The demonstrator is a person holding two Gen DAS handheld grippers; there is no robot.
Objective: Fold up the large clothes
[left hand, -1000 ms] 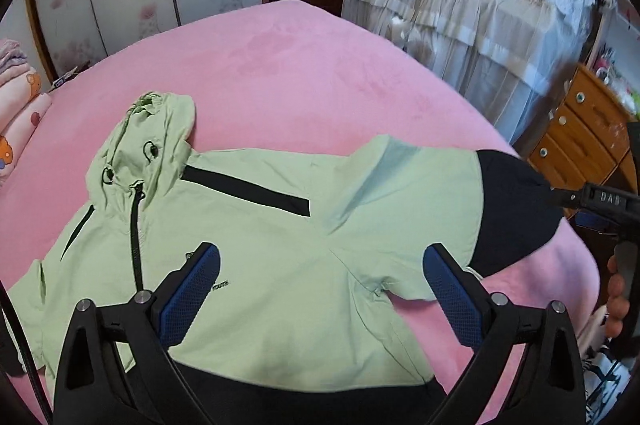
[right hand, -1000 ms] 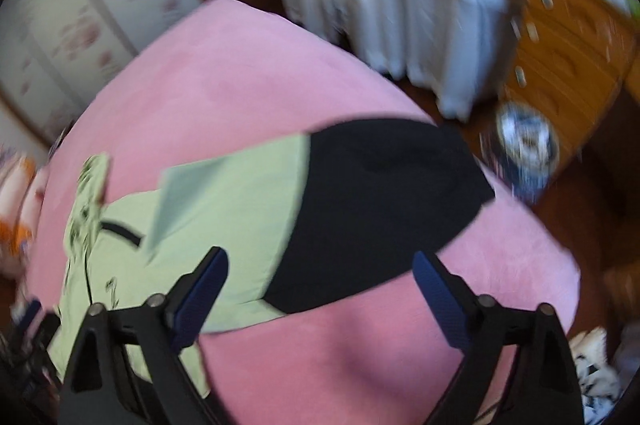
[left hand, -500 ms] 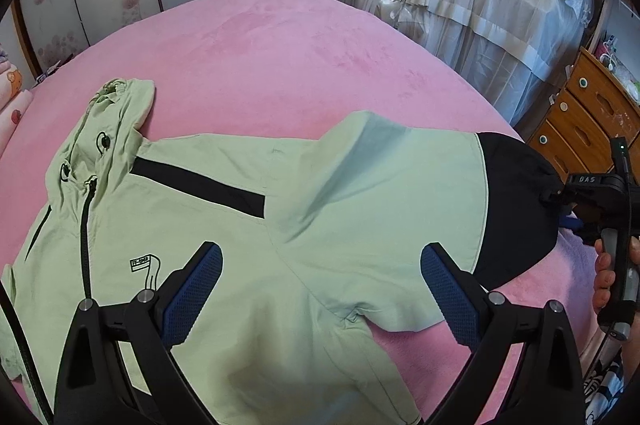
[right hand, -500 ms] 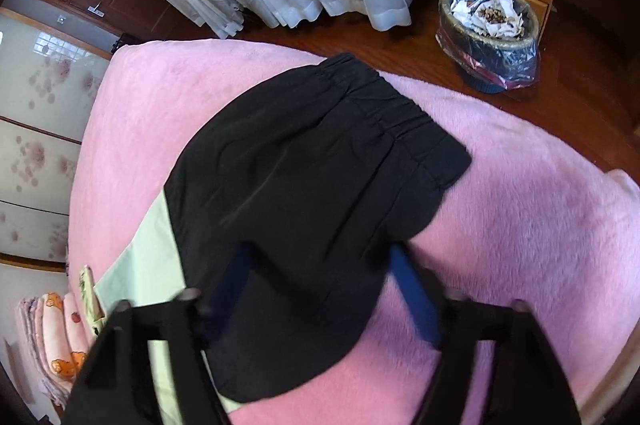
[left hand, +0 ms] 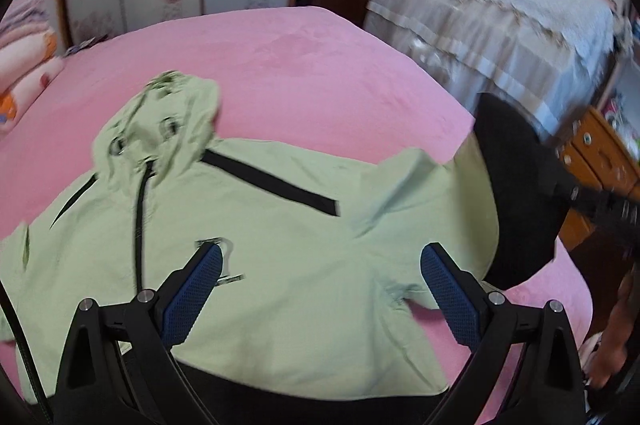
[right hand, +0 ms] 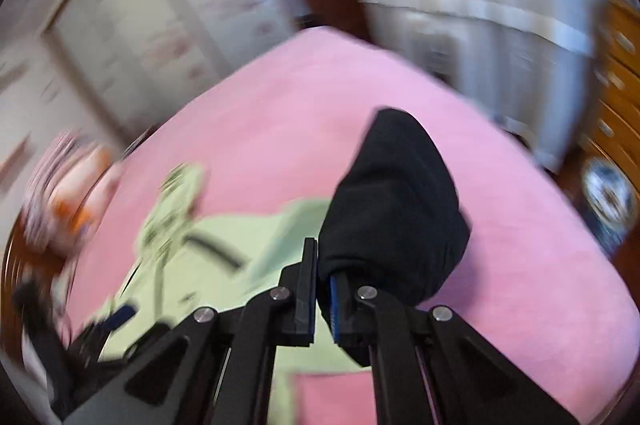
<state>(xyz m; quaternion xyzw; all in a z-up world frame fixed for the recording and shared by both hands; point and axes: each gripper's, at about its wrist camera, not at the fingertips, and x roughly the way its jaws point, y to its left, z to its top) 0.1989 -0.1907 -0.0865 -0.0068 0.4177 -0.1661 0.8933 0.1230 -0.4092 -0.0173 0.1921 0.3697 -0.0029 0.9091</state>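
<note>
Gripping black cuff (right hand: 394, 201) above bedspread (right hand: 304, 113)

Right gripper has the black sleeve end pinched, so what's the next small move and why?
Probably carry the black cuff across and lay it on the green jacket chest. The right gripper has just closed on it, and the sleeve stands lifted off the pink bed while the body lies spread flat. The left gripper hangs open above the chest, holding nothing.

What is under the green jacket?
The green jacket lies on a pink bed cover, which shows all around it. Whatever lies beneath the jacket's middle is covered.
</note>
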